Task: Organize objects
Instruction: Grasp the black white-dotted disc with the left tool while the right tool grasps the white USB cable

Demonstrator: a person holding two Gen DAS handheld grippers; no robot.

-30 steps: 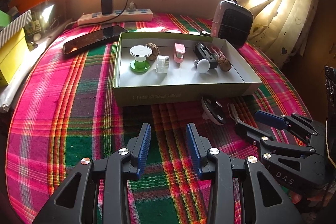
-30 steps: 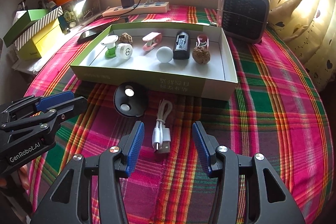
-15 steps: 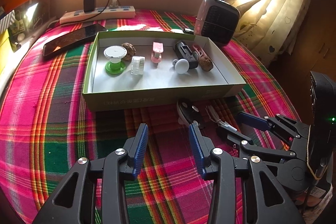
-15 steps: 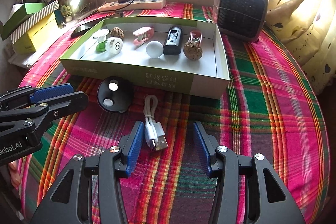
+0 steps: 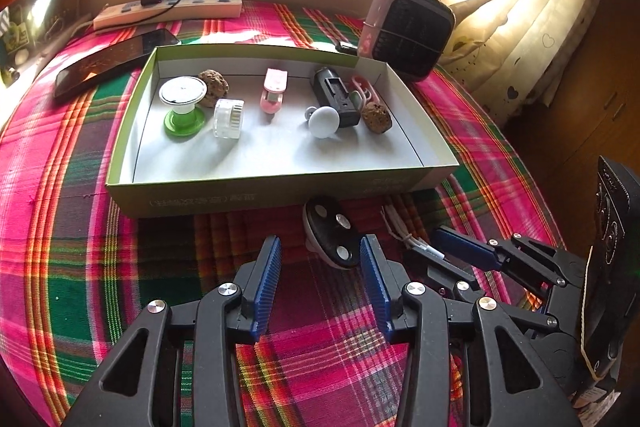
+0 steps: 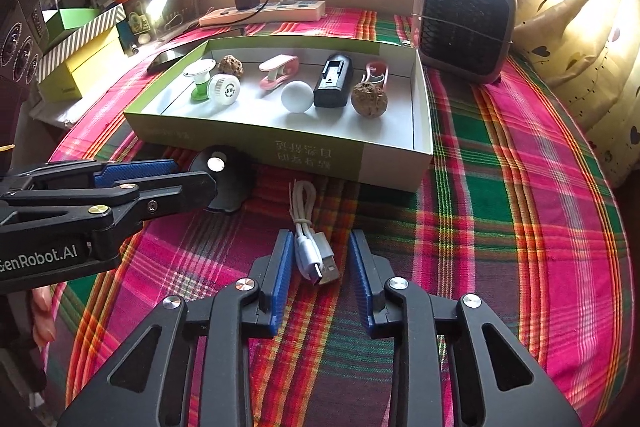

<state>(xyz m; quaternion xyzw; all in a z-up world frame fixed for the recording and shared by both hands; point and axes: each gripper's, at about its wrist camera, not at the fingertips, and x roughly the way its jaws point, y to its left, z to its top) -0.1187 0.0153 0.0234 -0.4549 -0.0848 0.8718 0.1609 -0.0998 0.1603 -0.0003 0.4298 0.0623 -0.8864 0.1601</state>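
- Down near the front edge of the plaid-cloth table, left wrist view: the left gripper has its jaws about halfway apart. They've just been opening and nothing is gripped.
- The black disc with silver dots lies on the cloth just in front of the green box, its near end poking between the fingertips.
- Only this view gets the whole dark phone by the box's far left corner. The box print is too blurry to read here.
- Right wrist view: the right gripper straddles the white USB cable, plug end between the pads. The jaws have just been closing, but a sliver of gap shows on the plug side, so no squeeze.
- Only here: striped and yellow boxes past the table's left edge, and "GenRobot.AI" on the left gripper's side.
- The box front has upside-down characters I can't make out.
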